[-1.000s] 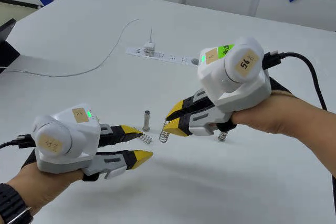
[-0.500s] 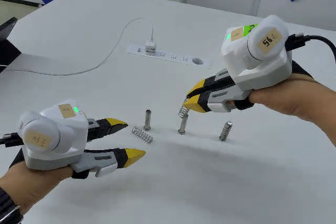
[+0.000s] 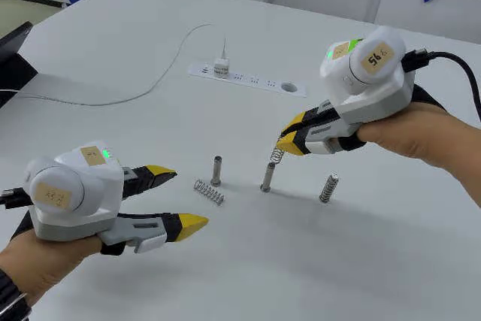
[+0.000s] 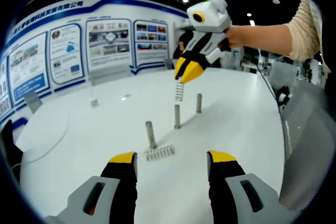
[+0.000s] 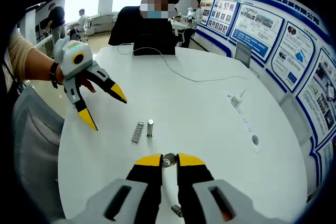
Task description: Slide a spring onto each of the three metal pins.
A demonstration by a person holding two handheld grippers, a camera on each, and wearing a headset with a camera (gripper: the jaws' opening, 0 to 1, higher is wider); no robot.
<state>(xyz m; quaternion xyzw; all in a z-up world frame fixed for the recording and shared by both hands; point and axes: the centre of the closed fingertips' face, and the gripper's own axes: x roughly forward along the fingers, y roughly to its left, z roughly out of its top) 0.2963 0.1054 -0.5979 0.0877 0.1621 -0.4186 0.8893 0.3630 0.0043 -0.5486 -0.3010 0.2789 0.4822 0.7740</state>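
Right gripper (image 3: 282,143) fingers nip a spring (image 3: 276,155) just above middle pin (image 3: 267,177); tilted, it may snag or drop; left gripper (image 3: 188,197) fingers wide.

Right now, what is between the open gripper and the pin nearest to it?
A loose spring lies flat between the left gripper and the nearest bare pin, seen in the left gripper view.

White housings (image 3: 79,197), yellow-tipped black fingers (image 3: 184,223), green lights (image 3: 107,154), black cable (image 3: 451,62).
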